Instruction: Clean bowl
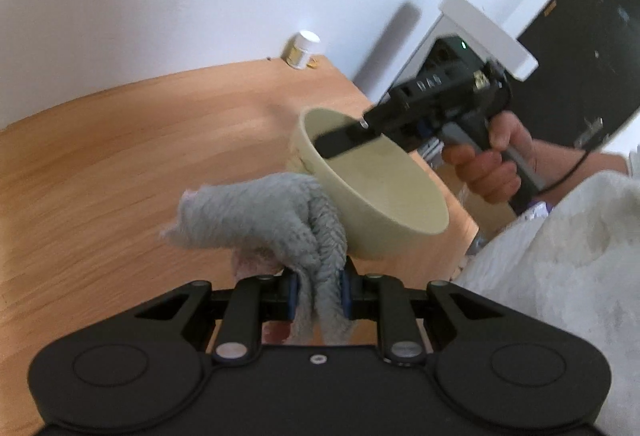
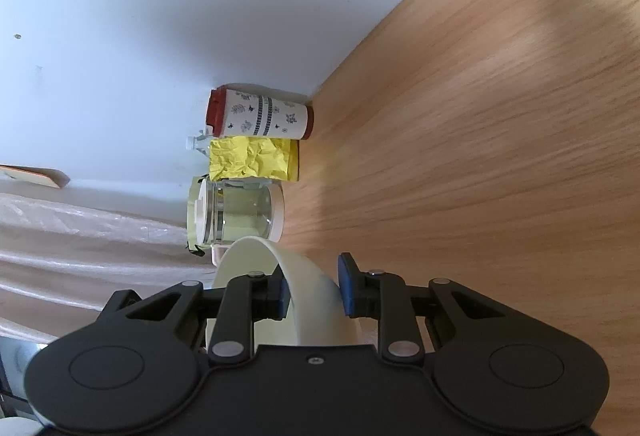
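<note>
My right gripper (image 2: 313, 290) clamps the bowl (image 1: 372, 192) rim, tilted above the table (image 1: 120, 164); my left gripper (image 1: 319, 294) pinches the cloth (image 1: 260, 216) against its outside wall.

At centre frame in the left wrist view, the bowl (image 1: 384, 192) is pale cream-yellow and the cloth (image 1: 264, 216) beside it is grey with a knitted rib pattern. The table (image 1: 120, 164) is light orange wood grain. In the right wrist view, mid-left, a white tumbler (image 2: 260, 118) carries dark floral and butterfly prints with red ends, above crumpled yellow paper (image 2: 252, 158). Both grippers are black with blue pads (image 2: 346, 286)
</note>
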A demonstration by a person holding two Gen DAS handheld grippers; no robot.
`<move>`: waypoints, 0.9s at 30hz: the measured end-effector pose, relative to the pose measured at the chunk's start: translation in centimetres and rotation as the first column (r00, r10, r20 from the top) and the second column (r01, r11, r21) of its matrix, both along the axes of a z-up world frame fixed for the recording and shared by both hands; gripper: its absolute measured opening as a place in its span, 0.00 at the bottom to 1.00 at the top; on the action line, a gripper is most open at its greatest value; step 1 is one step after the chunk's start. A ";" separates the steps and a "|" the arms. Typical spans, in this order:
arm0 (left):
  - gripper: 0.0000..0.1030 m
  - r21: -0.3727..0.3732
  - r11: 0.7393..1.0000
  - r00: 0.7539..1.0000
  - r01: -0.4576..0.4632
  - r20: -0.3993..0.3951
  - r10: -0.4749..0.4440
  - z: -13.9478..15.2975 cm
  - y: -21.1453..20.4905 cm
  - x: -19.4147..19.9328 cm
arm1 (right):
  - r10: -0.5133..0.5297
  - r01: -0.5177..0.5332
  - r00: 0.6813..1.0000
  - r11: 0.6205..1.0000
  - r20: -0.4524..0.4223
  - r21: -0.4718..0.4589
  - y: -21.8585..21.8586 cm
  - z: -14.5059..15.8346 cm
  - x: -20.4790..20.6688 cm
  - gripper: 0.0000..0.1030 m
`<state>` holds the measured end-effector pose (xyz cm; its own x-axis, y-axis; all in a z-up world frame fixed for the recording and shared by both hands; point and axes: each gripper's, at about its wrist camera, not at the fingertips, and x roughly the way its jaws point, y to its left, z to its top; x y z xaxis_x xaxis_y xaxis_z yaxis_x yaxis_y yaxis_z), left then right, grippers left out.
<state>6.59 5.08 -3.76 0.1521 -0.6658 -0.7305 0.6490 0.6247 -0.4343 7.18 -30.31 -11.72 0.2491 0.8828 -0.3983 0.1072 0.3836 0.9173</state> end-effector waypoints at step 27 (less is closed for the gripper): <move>0.18 0.036 0.998 0.977 0.041 0.207 -0.048 0.1 -3.6 2.2 | -0.028 0.030 0.999 0.998 -0.041 0.047 -0.3 -0.5 -1.1 0.27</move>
<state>8.79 1.51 -3.69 0.2730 -0.6524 -0.7070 0.7504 0.6042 -0.2678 6.05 -30.64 -12.23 0.2596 0.8937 -0.3659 0.1547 0.3355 0.9292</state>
